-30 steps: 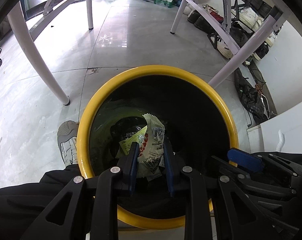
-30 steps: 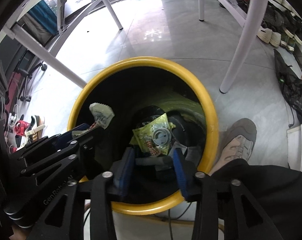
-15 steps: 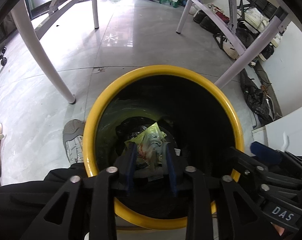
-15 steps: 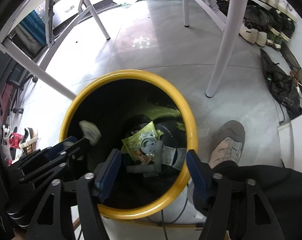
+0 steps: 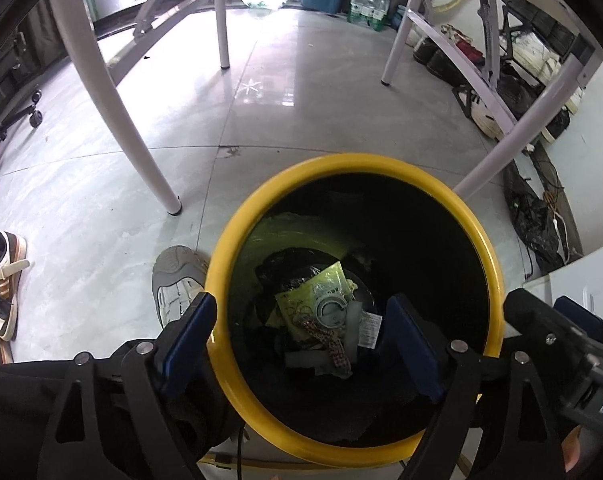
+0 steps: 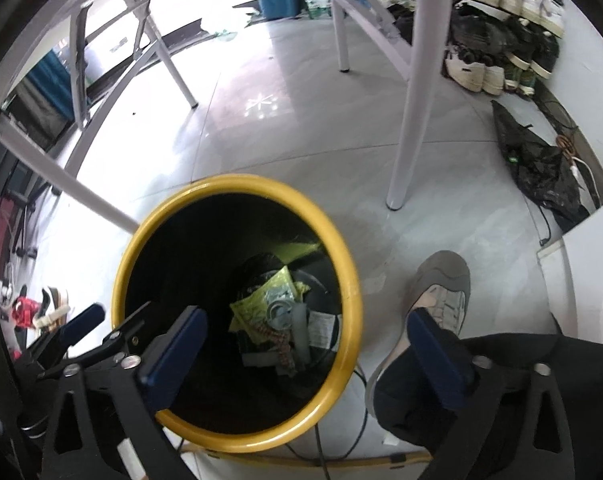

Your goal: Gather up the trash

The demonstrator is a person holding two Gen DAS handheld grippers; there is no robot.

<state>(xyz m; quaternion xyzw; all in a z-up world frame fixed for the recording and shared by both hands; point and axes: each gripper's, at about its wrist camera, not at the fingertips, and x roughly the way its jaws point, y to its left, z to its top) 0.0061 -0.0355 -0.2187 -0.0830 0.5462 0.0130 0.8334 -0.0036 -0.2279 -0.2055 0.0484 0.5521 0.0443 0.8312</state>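
- Your left gripper (image 5: 301,344) hangs over the bin (image 5: 237,240), pointing steeply down into it. Its jaws have just been opening and now stand wide apart with nothing between the pads; the blue fingers (image 5: 189,328) straddle the near left part of the yellow rim.
- Your right gripper (image 6: 305,356) sits to the right of the left one, also tilted down. Its jaws have just been opening too and stand at their widest, holding nothing. The left pad shows over the bin's dark inside, the right pad over your trouser leg (image 6: 501,384) beside the bin.
- The trash (image 5: 321,312) lies at the bottom of the bin, well below both grippers: a yellow-green wrapper (image 5: 313,292) with a grey round lid on it, white scraps, and a patterned strip near them. It rests on a black liner.
- The bin stands upright on the grey tiled floor (image 5: 301,120), its black inside ringed by the yellow rim.
- Your grey shoe (image 6: 441,292) stands on the floor just right of the bin in the right wrist view; another shoe toe (image 5: 173,280) touches the rim's left side in the left wrist view.
- White table legs (image 5: 121,120) stand on the floor beyond the bin, one to the far left, one to the far right.
- Pairs of shoes (image 6: 501,40) line the far right wall, and a dark bag (image 6: 541,168) lies beside them.
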